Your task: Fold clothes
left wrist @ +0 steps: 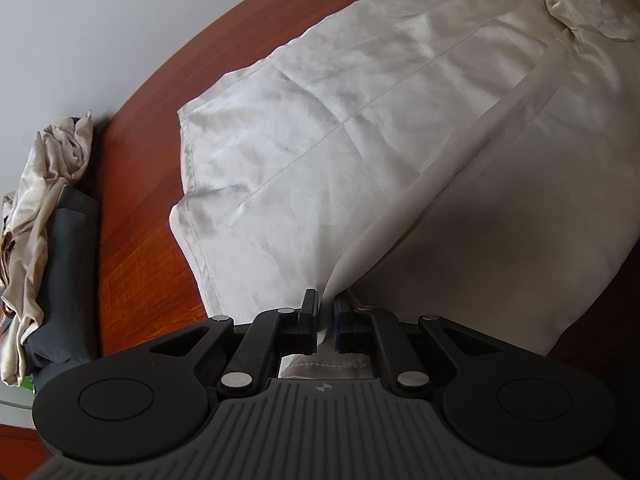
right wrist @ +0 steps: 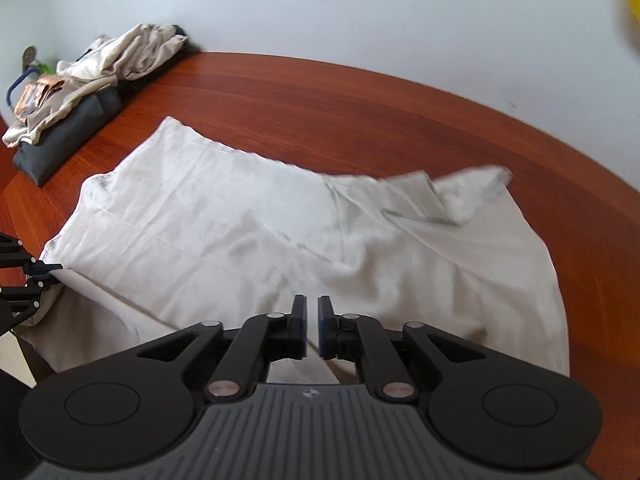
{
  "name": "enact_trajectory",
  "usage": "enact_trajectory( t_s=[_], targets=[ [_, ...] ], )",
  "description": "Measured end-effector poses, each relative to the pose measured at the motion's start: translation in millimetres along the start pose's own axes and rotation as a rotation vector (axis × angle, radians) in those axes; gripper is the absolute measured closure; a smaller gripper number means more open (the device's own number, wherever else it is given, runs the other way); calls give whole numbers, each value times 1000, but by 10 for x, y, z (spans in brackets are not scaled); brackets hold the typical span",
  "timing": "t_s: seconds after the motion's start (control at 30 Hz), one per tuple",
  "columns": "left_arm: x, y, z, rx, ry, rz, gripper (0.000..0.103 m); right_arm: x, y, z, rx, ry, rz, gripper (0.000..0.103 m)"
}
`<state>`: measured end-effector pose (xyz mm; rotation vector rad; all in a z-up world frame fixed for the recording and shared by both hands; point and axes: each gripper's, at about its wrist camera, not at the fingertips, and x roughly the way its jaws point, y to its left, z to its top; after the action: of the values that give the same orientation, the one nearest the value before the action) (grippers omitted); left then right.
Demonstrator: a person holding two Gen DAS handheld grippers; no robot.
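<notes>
— Where's the garment?
— The cream satin shirt [right wrist: 240, 232] lies spread on the reddish-brown wooden table [right wrist: 360, 104]. The left gripper [left wrist: 327, 312] pinches its hem.
— And the right gripper [right wrist: 312, 326]?
— Slightly parted, holding nothing, above the cloth.

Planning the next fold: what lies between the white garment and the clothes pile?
Only bare wooden table separates the white garment from the clothes pile, in both wrist views.

Most of the tabletop [right wrist: 360, 104] is covered by the spread white shirt [right wrist: 224, 232]. A bare strip is left along the far edge, by the wall [right wrist: 320, 8]. The far left corner is blocked by a pile of clothes [right wrist: 80, 92].
</notes>
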<state>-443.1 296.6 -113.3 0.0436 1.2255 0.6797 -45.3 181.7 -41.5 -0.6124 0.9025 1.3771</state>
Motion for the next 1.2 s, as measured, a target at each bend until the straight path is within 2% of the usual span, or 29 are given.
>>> enact_trajectory(
  t_s=[0.1,0.23,0.5,0.53,0.57,0.63,0.67,0.7,0.93,1.07,1.2],
  targets=[
    [-94,74,49,-12,-24,10,97,-164,-159,-237,46,10,-30,79],
    [-89,164,135,-28,-9,19,97,-396,-468,-640,126,42,-81,77],
    [216,183,323,-92,99,44,92,-728,-965,-1429,234,107,-177,69],
    [250,185,346,-108,114,47,86,-768,-1041,-1543,247,117,-185,69],
    [251,194,363,-127,120,47,67,-786,-1071,-1592,251,121,-189,68],
    [232,215,393,-166,122,45,44,-830,-1171,-1730,261,132,-191,66],
    [209,219,401,-174,122,43,43,-845,-1212,-1784,263,137,-191,61],
    [185,222,407,-182,123,41,43,-847,-1237,-1813,259,142,-188,57],
    [6,255,360,-248,131,16,39,-736,-1342,-1790,212,161,-136,57],
    [-144,285,185,-315,137,-8,38,-674,-1399,-1726,194,172,-112,64],
    [-291,267,-3,-349,132,-34,37,-647,-1450,-1667,177,179,-91,64]
  ],
)
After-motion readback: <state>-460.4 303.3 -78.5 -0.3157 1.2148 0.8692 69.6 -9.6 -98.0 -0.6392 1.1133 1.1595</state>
